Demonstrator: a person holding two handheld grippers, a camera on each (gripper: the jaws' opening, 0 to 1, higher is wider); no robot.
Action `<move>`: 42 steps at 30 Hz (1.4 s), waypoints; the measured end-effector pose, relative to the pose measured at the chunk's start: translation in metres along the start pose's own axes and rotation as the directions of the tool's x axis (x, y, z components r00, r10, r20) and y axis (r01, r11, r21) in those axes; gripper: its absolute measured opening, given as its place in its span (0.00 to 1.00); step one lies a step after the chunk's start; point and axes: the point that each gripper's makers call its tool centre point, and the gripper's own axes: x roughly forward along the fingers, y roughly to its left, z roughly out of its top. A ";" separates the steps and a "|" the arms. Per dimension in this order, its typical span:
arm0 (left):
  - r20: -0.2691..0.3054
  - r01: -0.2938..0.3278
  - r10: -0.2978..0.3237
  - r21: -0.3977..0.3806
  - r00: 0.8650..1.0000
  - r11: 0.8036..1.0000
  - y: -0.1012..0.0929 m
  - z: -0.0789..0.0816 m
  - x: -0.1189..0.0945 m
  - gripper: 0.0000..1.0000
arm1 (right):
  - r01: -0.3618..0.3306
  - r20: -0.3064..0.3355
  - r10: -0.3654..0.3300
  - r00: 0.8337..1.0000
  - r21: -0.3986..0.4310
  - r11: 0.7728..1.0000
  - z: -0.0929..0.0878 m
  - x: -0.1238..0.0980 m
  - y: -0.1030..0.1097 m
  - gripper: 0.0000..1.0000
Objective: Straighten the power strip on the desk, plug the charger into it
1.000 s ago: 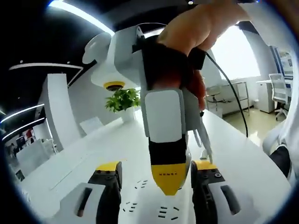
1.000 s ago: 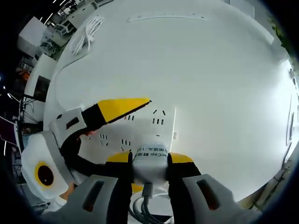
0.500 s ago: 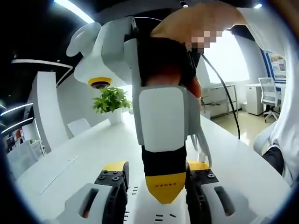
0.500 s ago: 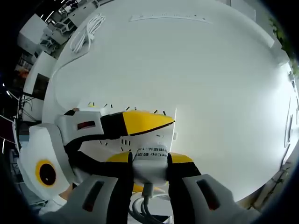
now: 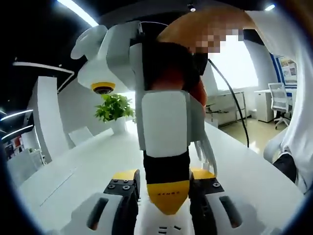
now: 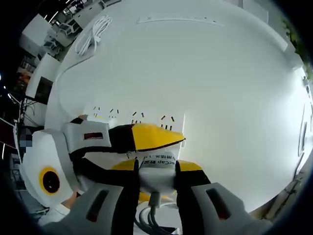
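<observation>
right gripper clamping charger above power strip | left gripper crossing sockets, jaw state unclear | risk: prongs missing slots, blocked

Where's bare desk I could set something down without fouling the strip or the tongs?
Bare desk spreads past the power strip, between it, the coiled white cable and the flat white bar. It is crowded near the strip, where the left tongs cross just ahead of the right tongs, shut on the charger.

You have one power strip, one charger, one coiled cable, one potted plant, two grippers.
</observation>
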 end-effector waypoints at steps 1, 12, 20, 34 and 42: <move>0.001 0.010 -0.010 0.008 1.000 1.000 -0.003 0.000 0.000 0.32 | -0.001 0.004 0.001 1.000 -0.004 1.000 0.000 0.000 0.000 0.29; 0.022 0.002 -0.002 -0.005 1.000 1.000 0.006 0.003 -0.007 0.31 | -0.045 0.058 0.049 0.997 -0.069 0.997 0.007 -0.011 0.007 0.37; 0.022 0.002 -0.002 -0.008 1.000 1.000 0.004 0.003 -0.008 0.31 | -0.083 0.227 0.144 0.963 -0.259 0.962 0.031 -0.075 0.019 0.28; 0.011 -0.002 0.002 -0.013 1.000 1.000 0.004 0.000 -0.004 0.31 | 0.023 0.102 0.030 0.994 -0.483 0.875 0.021 -0.060 0.009 0.01; 0.000 -0.003 0.003 -0.014 1.000 1.000 0.001 -0.002 -0.002 0.31 | 0.041 0.014 -0.040 0.999 -0.516 0.856 0.005 -0.042 0.006 0.01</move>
